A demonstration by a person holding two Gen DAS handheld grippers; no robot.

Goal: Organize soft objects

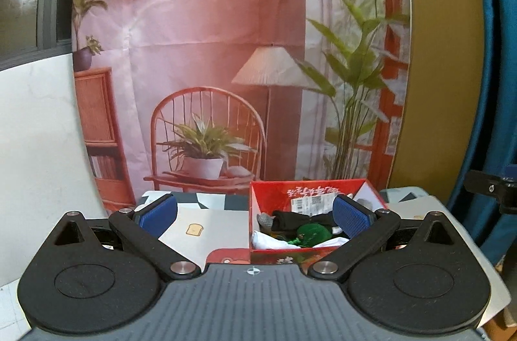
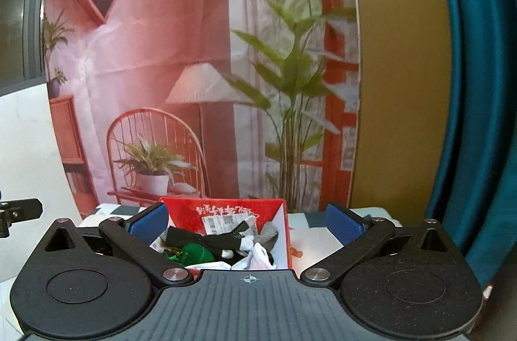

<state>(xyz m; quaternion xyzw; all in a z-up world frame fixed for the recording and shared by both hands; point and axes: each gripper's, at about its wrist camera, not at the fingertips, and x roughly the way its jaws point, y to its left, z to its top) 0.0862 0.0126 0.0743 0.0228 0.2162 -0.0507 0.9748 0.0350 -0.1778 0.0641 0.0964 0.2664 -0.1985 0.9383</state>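
Note:
A red cardboard box (image 1: 268, 195) stands on the table ahead, also in the right wrist view (image 2: 189, 213). Inside lie black socks (image 1: 290, 220), a green soft item (image 1: 311, 233), white cloth (image 1: 268, 241) and a grey piece (image 1: 265, 220). The right wrist view shows the same black-and-white sock (image 2: 226, 239), green item (image 2: 195, 253) and white cloth (image 2: 255, 257). My left gripper (image 1: 255, 216) is open and empty, to the box's left front. My right gripper (image 2: 247, 226) is open and empty, just in front of the box.
A printed backdrop (image 1: 226, 50) of a room hangs behind the table. A patterned table mat with a toast picture (image 1: 194, 230) lies left of the box. A blue curtain (image 2: 468, 82) hangs on the right. A white board (image 1: 38, 131) stands on the left.

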